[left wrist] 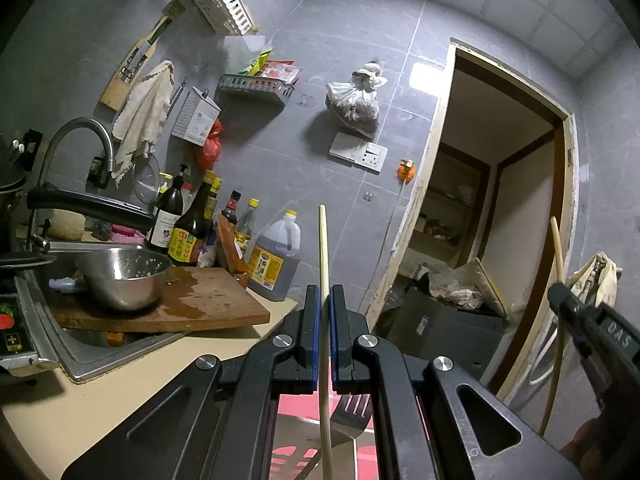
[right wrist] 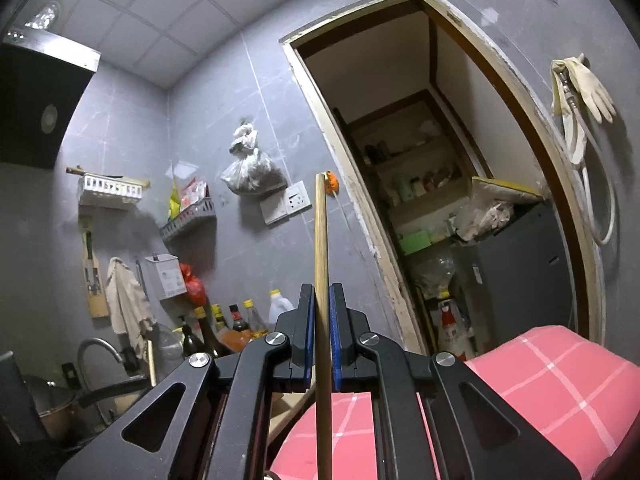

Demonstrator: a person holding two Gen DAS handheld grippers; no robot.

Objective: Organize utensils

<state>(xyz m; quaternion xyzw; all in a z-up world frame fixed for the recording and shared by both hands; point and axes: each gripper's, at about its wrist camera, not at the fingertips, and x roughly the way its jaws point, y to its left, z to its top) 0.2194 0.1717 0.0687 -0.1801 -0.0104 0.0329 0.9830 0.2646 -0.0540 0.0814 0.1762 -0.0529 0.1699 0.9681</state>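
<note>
My left gripper is shut on a thin pale chopstick, which stands nearly upright between the blue pads and runs down out of the frame. My right gripper is shut on a thicker brown wooden stick, also upright. In the left wrist view the right gripper shows at the right edge with its brown stick rising above it. A black slotted spatula lies below the left gripper over something pink.
A wet wooden cutting board with a steel bowl rests over the sink at left. Sauce bottles and an oil jug line the wall. A pink checked surface lies below the right gripper. Wall racks hang above; an open doorway is at the right.
</note>
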